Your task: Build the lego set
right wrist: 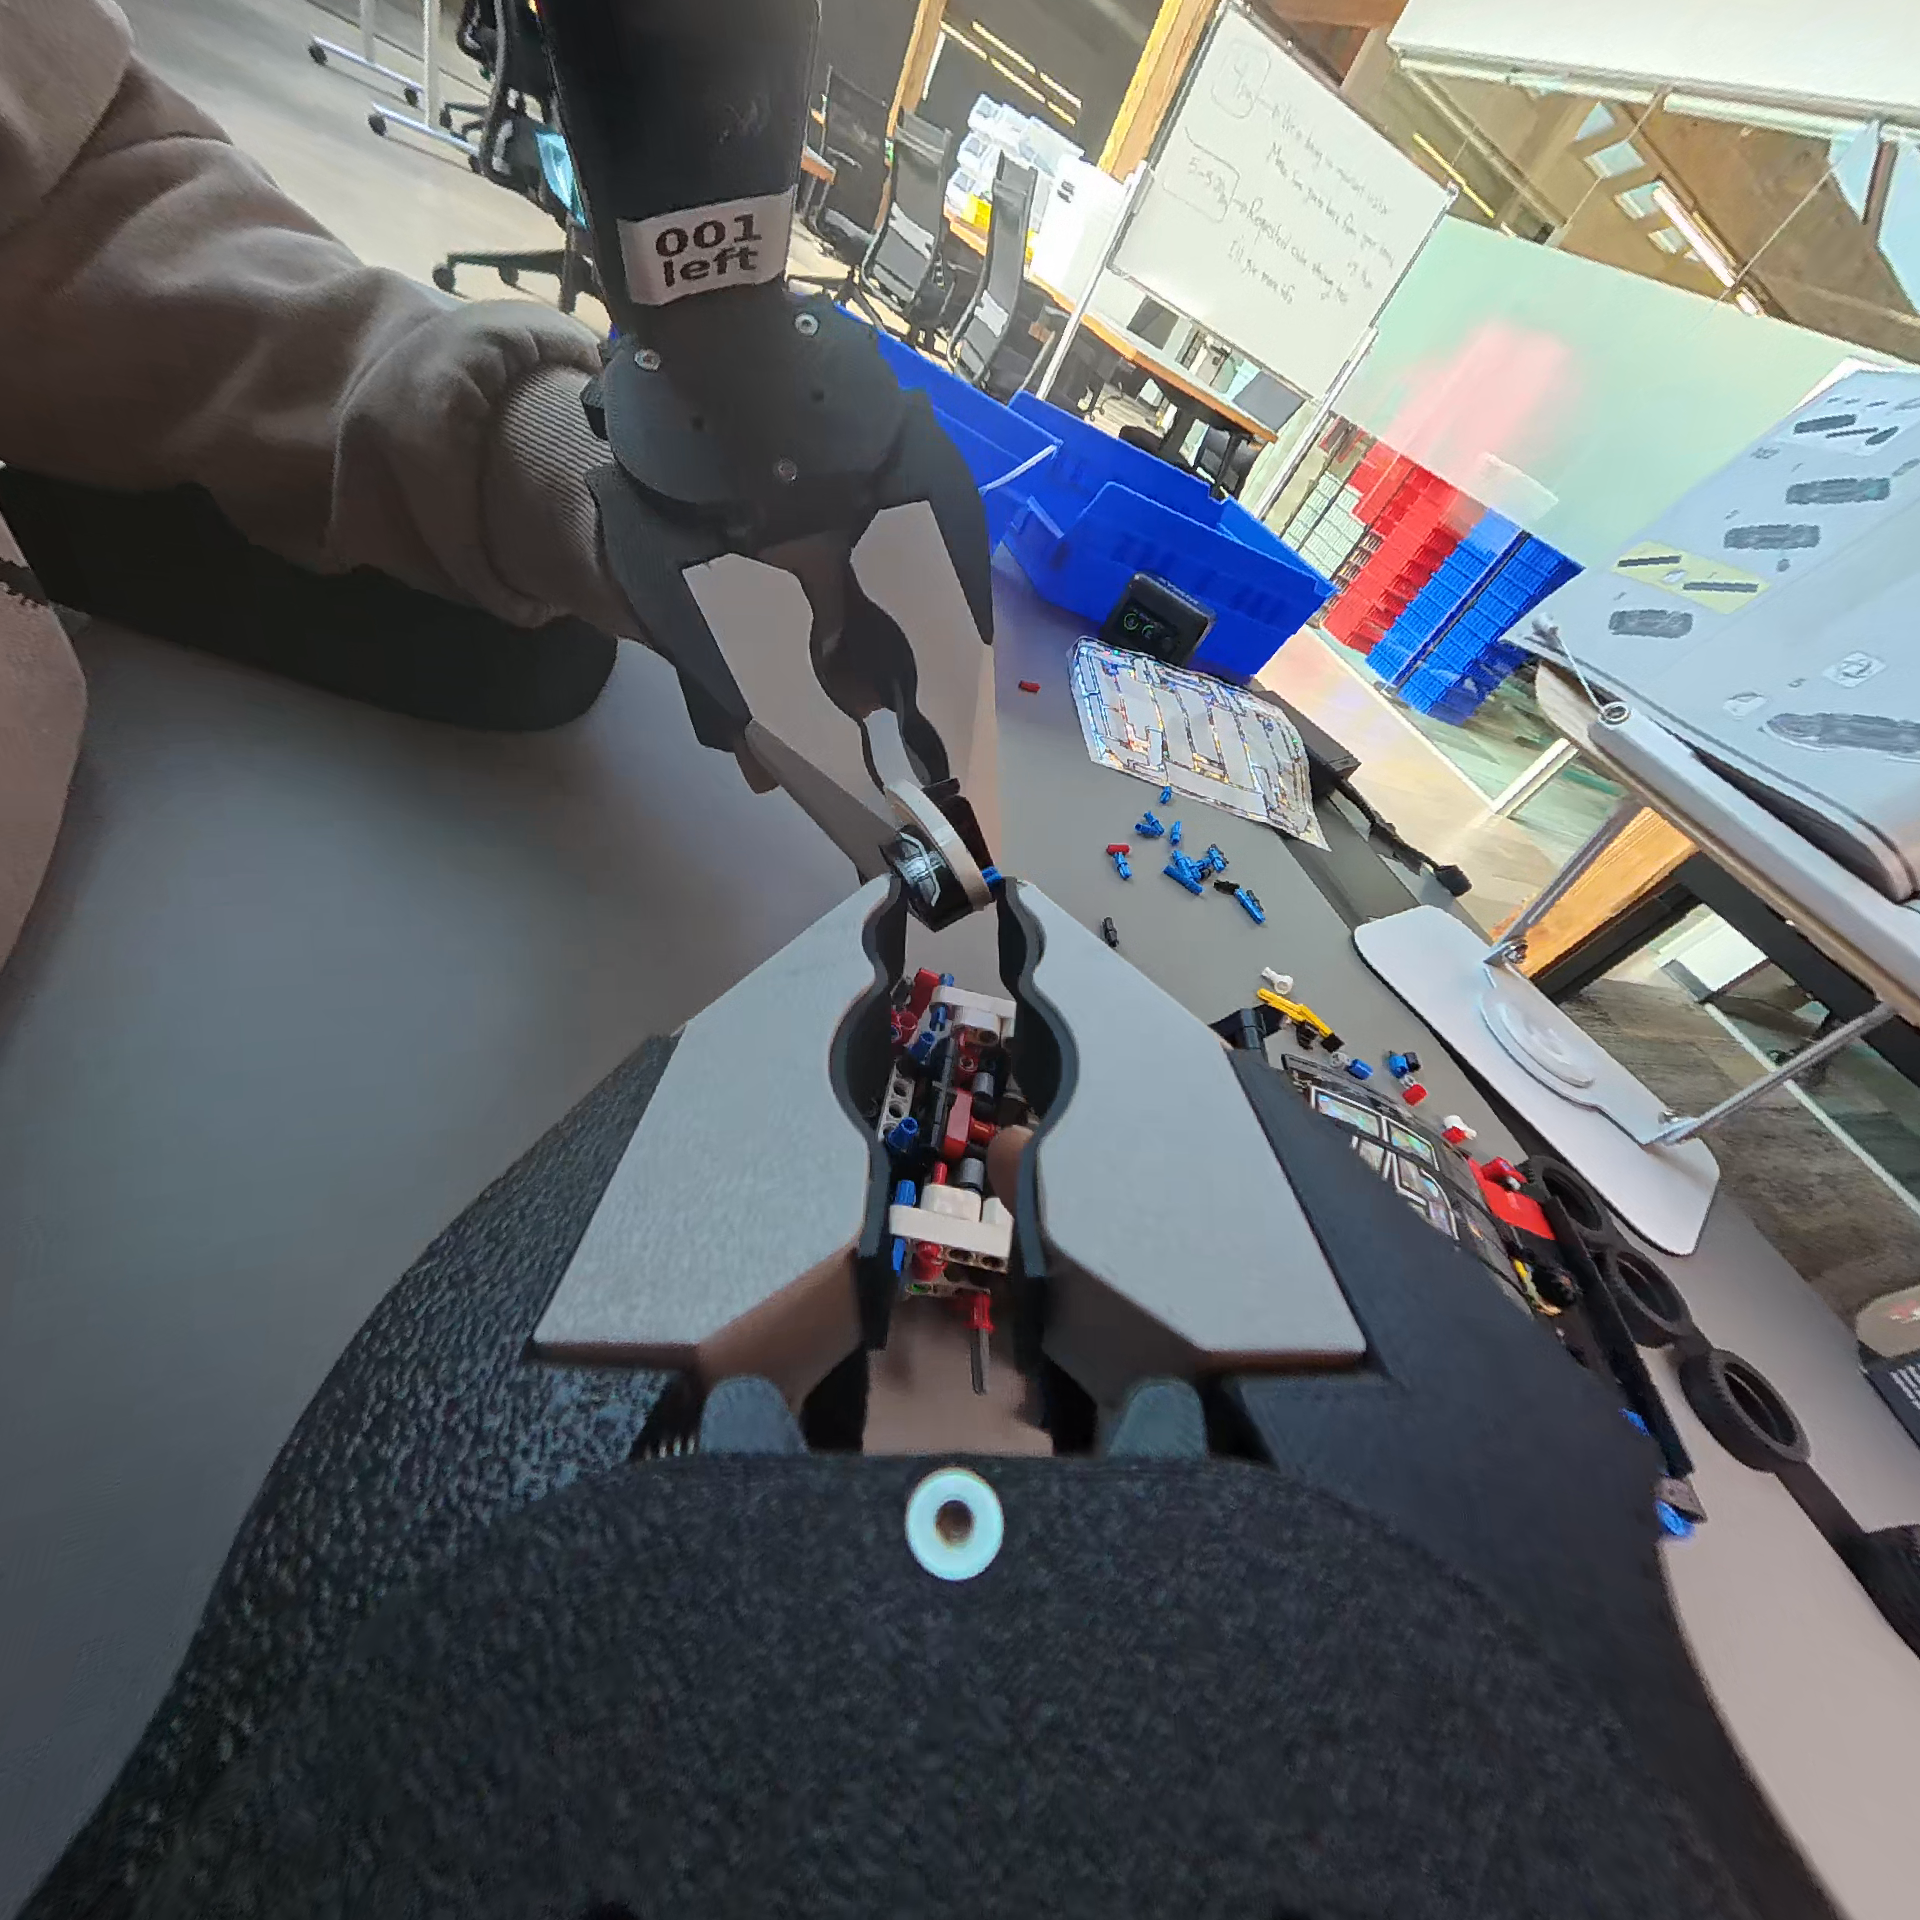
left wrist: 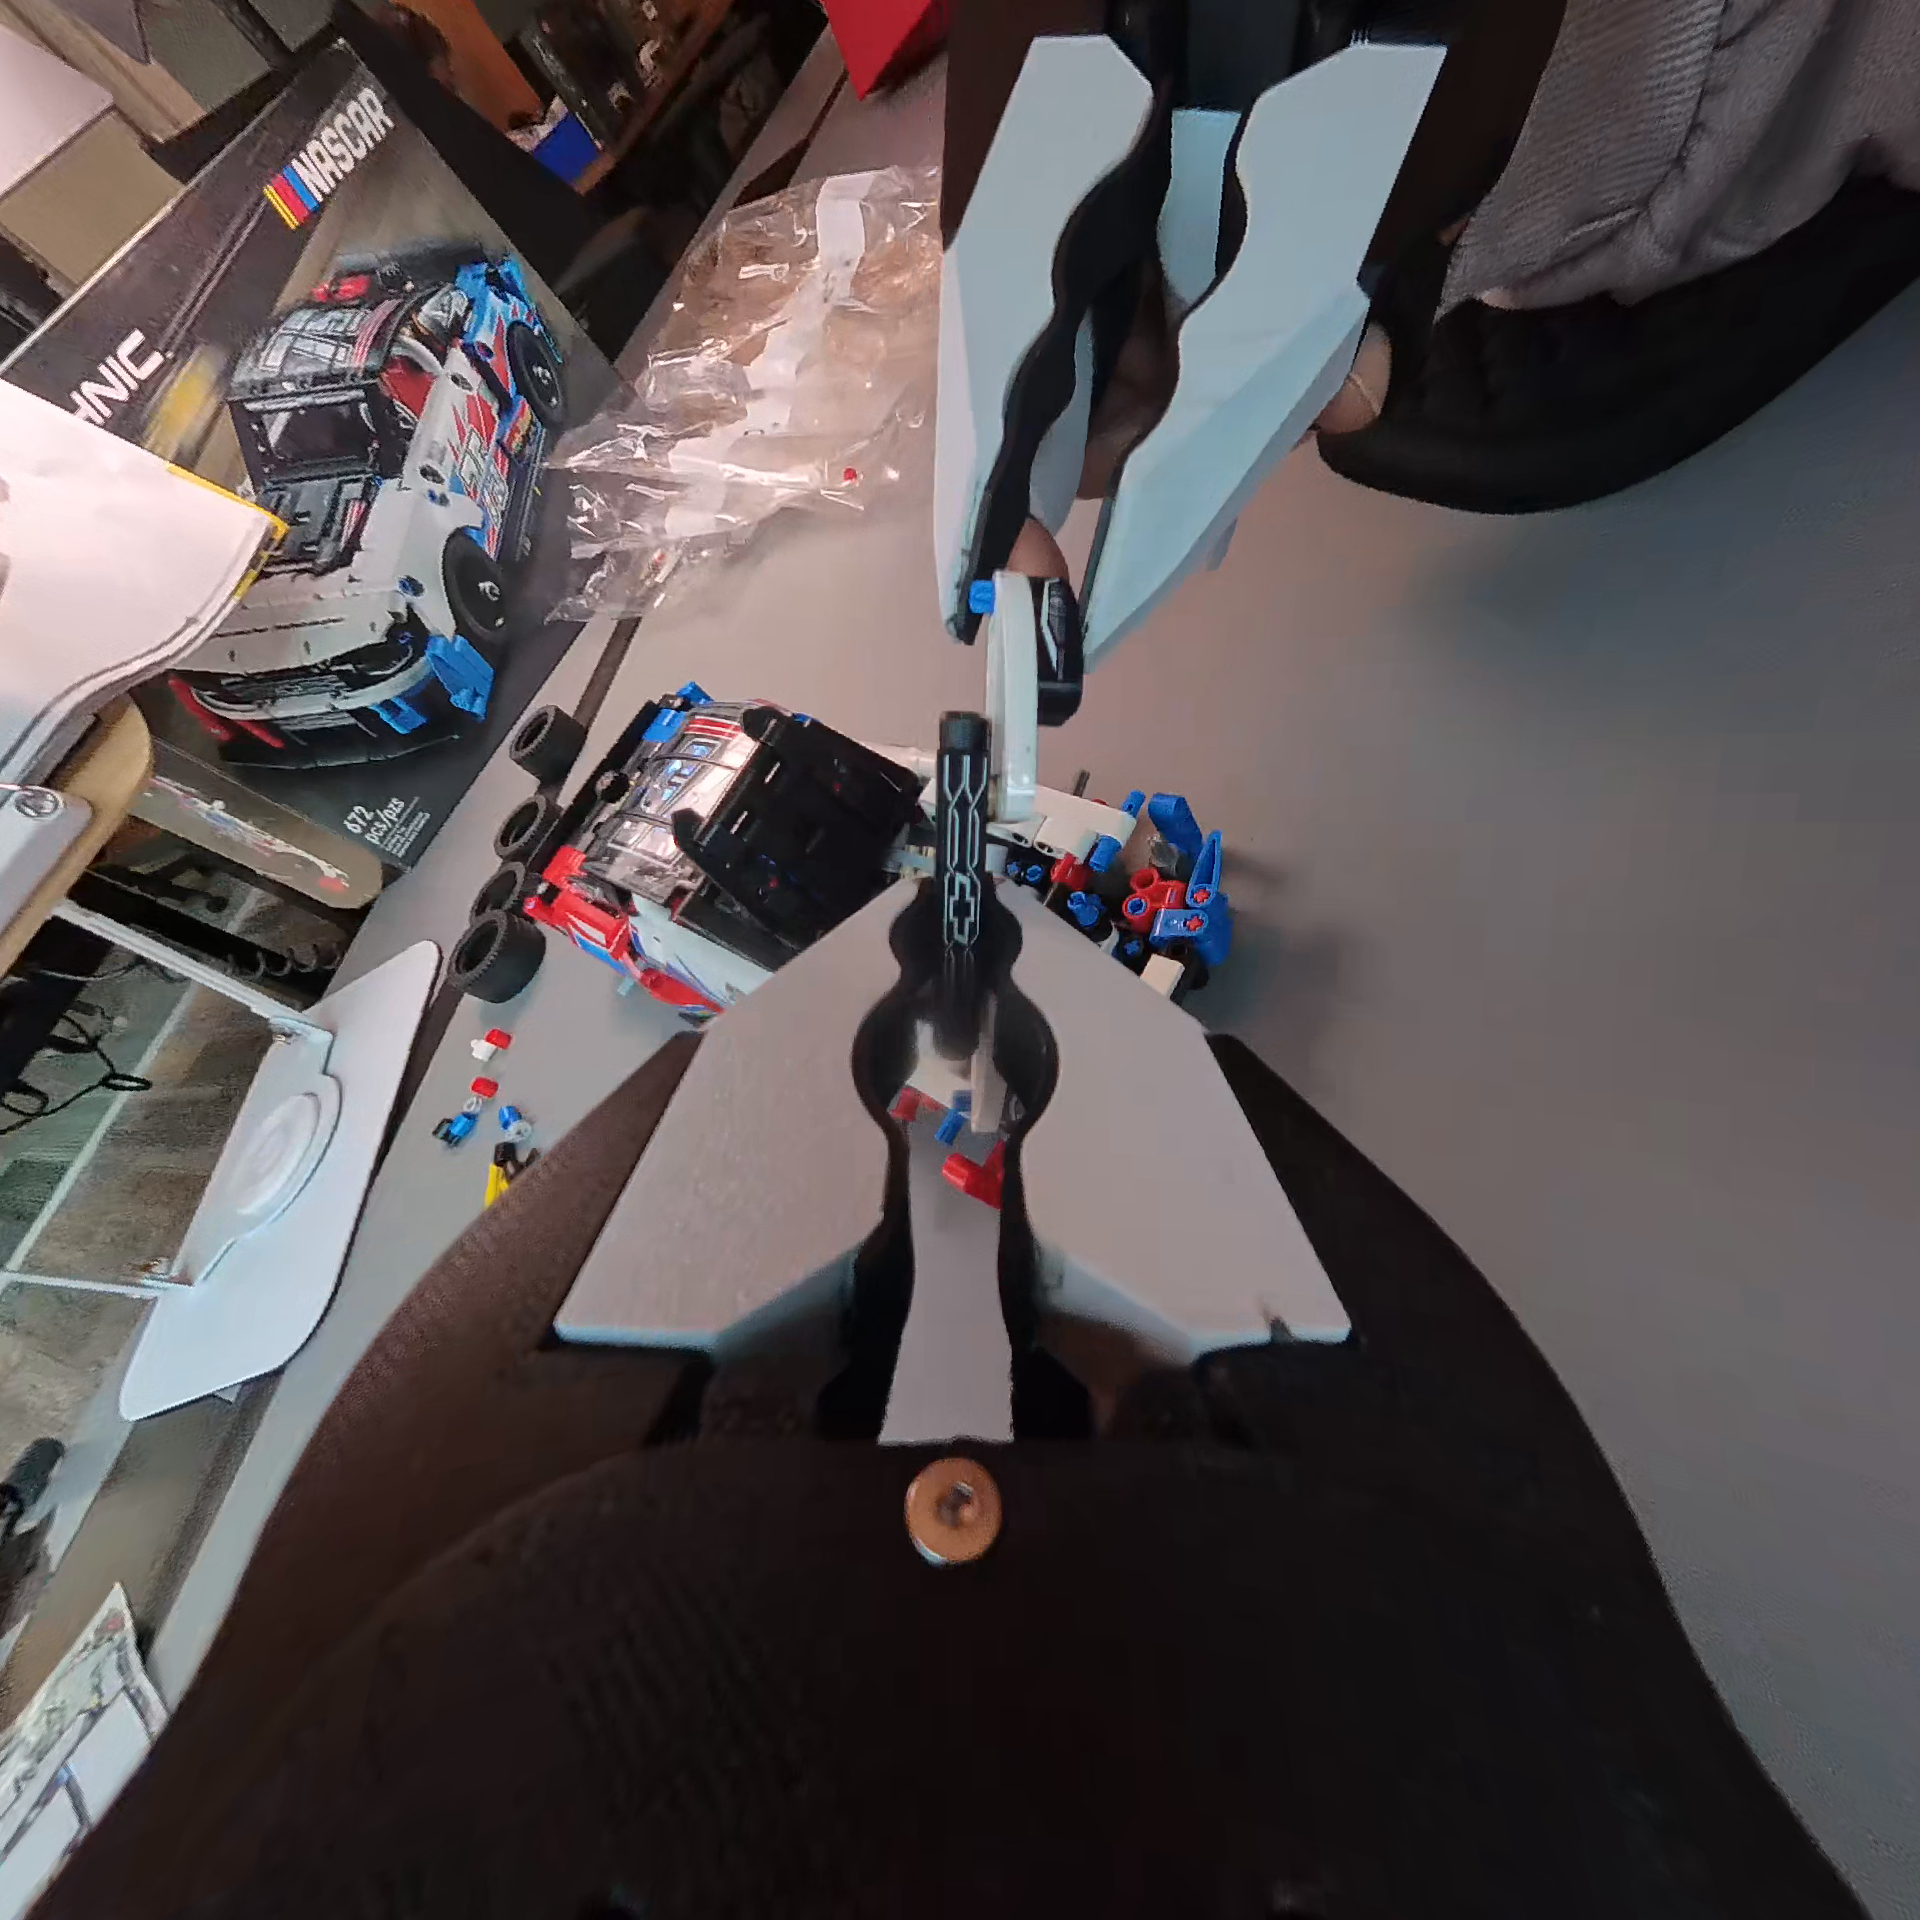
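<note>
A small sub-assembly, a white curved panel [left wrist: 1013, 727] joined to a black stickered beam [left wrist: 961, 862] with a blue pin [left wrist: 979, 595], is held in the air between both grippers. My left gripper [left wrist: 956, 906] is shut on the black beam's lower end. My right gripper [left wrist: 1023, 634] comes in from above and is shut on the panel's far end by the pin. In the right wrist view my right gripper [right wrist: 945, 899] meets the left gripper [right wrist: 914, 826] at the same piece [right wrist: 925, 878]. The part-built car [left wrist: 727, 831] lies on the grey table [left wrist: 1455, 935] below; its open chassis [right wrist: 951, 1122] shows between my right fingers.
The set's box [left wrist: 343, 499] and an empty plastic bag [left wrist: 769, 384] lie at the far left. Loose tyres [left wrist: 499, 956], small pins [left wrist: 488, 1101] and the booklet stand's base [left wrist: 281, 1143] sit left of the car. A sticker sheet [right wrist: 1195, 738], blue bins [right wrist: 1143, 520] and scattered blue pins [right wrist: 1184, 862] are farther off. About 4 cm separates my left fingertips from my right.
</note>
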{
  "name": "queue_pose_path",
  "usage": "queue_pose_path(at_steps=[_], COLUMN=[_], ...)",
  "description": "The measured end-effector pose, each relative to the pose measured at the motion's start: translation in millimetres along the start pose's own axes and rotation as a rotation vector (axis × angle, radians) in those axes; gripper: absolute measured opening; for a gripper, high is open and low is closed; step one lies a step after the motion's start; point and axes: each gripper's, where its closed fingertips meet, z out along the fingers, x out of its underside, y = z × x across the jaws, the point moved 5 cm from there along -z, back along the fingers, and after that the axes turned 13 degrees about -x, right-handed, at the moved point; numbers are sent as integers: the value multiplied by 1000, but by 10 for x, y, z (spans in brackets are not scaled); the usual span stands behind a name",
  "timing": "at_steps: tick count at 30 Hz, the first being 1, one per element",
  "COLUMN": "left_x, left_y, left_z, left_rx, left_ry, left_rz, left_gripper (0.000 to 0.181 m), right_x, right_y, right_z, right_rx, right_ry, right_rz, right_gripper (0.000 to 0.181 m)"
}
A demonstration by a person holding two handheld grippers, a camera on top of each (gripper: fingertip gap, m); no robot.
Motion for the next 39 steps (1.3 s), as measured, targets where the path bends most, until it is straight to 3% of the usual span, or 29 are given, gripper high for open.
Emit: queue_pose_path(at_steps=[8, 18, 23, 33, 39], left_x=[78, 10, 0, 106, 107], left_y=[-7, 10, 69, 22, 47], left_z=[-18, -99, -140, -100, -101], left_rx=[56, 155, 165, 143, 149], left_ry=[12, -100, -128, -32, -35], left_rz=[-83, -311, -389, -310, -349], left_gripper=[6, 6, 7, 6, 6], right_x=[62, -11, 58, 73, 75], right_y=[-9, -38, -65, -24, -45], right_z=[49, -3, 7, 53, 44], right_rx=[-23, -106, -106, -91, -86], right_ry=[27, -157, -130, -81, -104], right_rz=[57, 258, 301, 244, 268], right_gripper=[13, 13, 14, 12, 10])
